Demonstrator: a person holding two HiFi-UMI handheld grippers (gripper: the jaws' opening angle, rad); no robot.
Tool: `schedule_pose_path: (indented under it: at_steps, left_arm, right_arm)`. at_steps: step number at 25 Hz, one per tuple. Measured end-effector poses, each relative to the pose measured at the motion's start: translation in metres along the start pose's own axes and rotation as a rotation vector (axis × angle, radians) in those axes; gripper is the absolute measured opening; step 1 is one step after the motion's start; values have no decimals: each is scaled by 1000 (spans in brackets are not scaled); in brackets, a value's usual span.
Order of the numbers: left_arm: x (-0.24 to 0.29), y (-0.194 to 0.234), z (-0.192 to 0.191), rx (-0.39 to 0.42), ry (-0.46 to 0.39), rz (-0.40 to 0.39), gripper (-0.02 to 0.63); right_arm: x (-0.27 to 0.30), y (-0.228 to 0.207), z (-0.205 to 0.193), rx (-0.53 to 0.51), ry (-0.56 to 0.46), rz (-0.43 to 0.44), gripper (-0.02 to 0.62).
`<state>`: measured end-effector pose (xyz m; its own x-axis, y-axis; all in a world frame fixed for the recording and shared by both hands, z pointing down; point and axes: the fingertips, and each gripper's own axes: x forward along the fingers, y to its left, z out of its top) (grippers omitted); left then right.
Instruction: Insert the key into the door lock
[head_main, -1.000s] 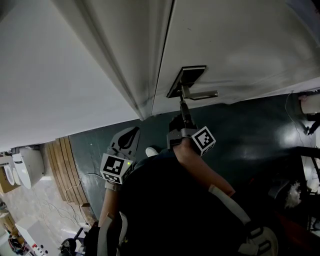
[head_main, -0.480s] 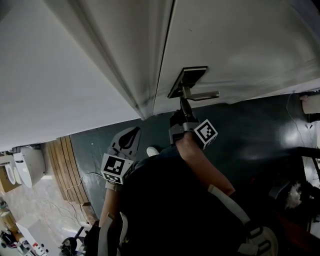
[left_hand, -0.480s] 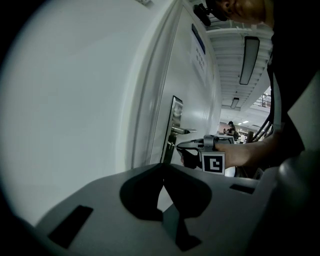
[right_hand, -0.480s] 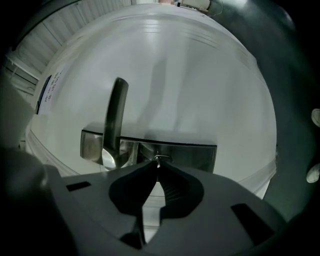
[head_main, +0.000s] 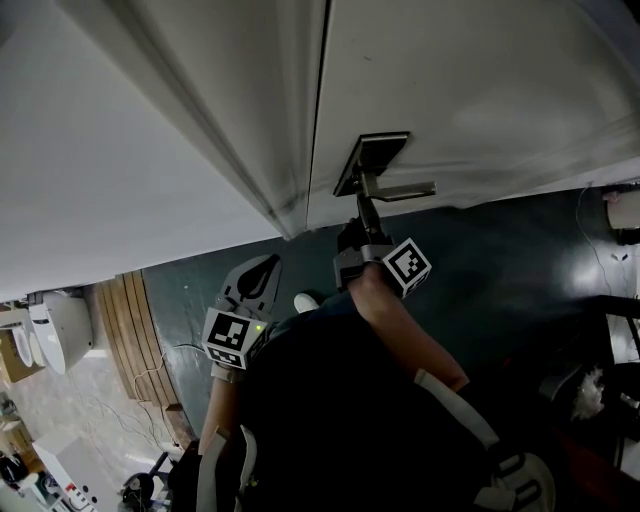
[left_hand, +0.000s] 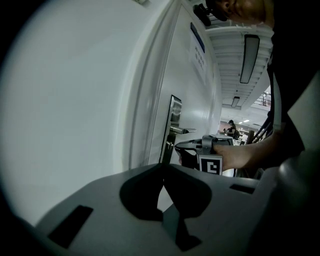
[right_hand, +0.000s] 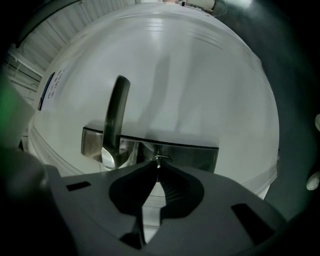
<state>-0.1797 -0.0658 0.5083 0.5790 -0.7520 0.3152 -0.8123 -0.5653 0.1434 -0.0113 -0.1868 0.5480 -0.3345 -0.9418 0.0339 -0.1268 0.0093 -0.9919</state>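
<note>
Basically got the key (right_hand: 158, 160) pinched tight in the tips of the right gripper (right_hand: 157, 168), poking out at 12 o'clock past the tips, long axis aimed straight into the lock plate (right_hand: 195, 156). Looks to be touching the plate or just shy of it; can't tell whether actually in the keyhole yet. Probably needs a straight push along that axis, no sideways wobble. Spotting the handle (right_hand: 116, 115) at 10 o'clock from the key, just beside, so worth keeping clear of that. Left gripper (head_main: 262, 270) hanging way off at 8 o'clock from the right one in the head view, jaws closed on nothing, well apart from the lock, so clearly a right-hand job. Around all that: pale door (head_main: 480, 90), frame (head_main: 290, 140) at 9 o'clock of the plate, dark green floor (head_main: 520, 250) below.
</note>
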Motion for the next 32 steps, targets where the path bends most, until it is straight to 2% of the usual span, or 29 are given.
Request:
schedule_pose_path:
  at_steps: [6,11,18,25,32]
  left_arm:
    - [7,-10,7,0,-15,12,8]
    - [19,-24,13,1,-21,8,8]
    - [44,-48,25,-14,-31,-8,8]
    - [76,-69,36,-50,-37,-20,8]
    - [104,-88,59,-43,-71,-48,8]
  right_arm:
    - [-1,-1,0,-15,66,-24,34]
    - [-10,0,5,-20,128,-8,34]
    - [-33,-5,42,-68,148,-41,32]
    - [-46,7,88,-204,148,-33,23]
    - [-58,32,129,-376,134,-1,18]
